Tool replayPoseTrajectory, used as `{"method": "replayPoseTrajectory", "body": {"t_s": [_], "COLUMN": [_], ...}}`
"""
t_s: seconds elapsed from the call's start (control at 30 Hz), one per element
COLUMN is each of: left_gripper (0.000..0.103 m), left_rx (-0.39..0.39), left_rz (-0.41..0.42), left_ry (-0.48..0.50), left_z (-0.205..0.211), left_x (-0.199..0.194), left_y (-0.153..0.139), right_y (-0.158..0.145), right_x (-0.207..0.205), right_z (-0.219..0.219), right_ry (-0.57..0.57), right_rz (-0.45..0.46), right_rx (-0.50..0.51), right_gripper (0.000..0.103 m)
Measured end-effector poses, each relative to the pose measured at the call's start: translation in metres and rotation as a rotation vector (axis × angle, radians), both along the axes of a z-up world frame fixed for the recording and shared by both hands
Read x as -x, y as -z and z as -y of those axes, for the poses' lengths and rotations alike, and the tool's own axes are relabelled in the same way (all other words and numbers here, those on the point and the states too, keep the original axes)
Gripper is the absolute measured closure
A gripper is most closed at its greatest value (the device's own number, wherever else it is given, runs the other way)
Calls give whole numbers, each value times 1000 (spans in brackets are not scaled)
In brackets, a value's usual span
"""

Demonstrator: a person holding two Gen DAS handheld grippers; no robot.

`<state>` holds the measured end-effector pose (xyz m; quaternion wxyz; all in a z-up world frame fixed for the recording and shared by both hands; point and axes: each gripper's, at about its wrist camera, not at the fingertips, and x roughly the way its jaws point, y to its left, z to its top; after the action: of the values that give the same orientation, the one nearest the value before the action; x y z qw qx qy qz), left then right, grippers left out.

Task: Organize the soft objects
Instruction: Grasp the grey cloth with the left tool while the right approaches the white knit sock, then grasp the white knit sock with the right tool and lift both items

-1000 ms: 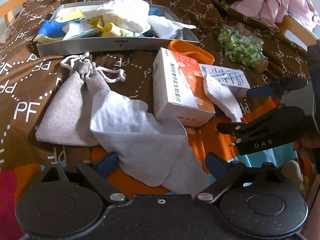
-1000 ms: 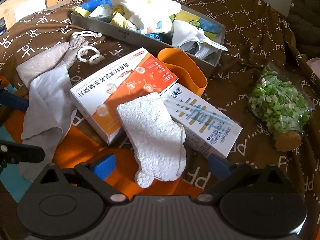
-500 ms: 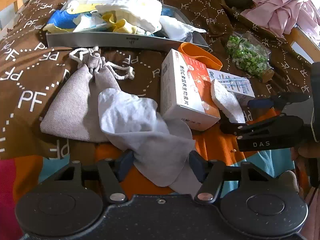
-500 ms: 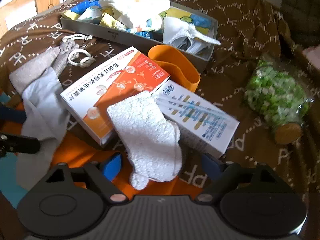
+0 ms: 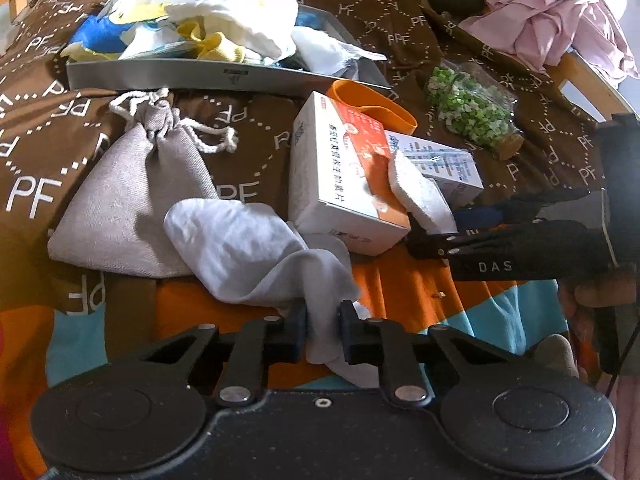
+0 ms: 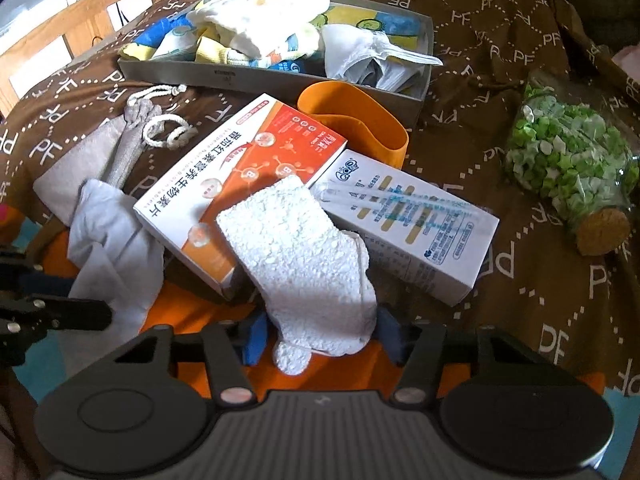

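My left gripper is closing, and its pads pinch the near corner of a pale grey cloth that lies bunched on the bedspread. A grey drawstring pouch lies just left of the cloth. My right gripper is also closing, with the toe of a white fluffy sock between its blue fingertips; the sock is not squeezed. The sock is draped over an orange-and-white box and a white-and-blue box. A grey tray of soft cloths stands farther back.
An orange band stands between the boxes and the tray. A corked jar of green bits lies at the right. Pink fabric is heaped at the back right. A wooden bed rail runs behind the tray.
The left fingers have come together onto the grey cloth and gathered it into a fold. The right fingers have narrowed around the sock's toe, and that view has rolled slightly.
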<state>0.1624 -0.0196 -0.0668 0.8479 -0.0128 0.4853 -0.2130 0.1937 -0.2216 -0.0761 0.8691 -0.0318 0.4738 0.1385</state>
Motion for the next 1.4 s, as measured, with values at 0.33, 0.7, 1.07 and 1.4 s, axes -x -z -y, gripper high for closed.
{"method": "replayPoseTrajectory", "body": {"t_s": [0.33,0.7,1.07,1.4], "left_gripper": [92,93,93,93], "left_rx": [23,61,101,140], "left_rz": [43,154,253,333], "left_ry": [23,58,46,-7], "left_z": [3,8,3,-6], "left_x": [6,15,21,23], "left_y": [-8,-24,-43,-55], "right_y": [-7,-28,-52,-70], "right_x": [2,16,31,43], "right_z": [4,15,5,-5], "right_ry": [28,76,28,-11], "right_rz": [-15,62,226,371], "right_rx": [-58,-126,-134,-107], "right_gripper": [43,43,43,43]}}
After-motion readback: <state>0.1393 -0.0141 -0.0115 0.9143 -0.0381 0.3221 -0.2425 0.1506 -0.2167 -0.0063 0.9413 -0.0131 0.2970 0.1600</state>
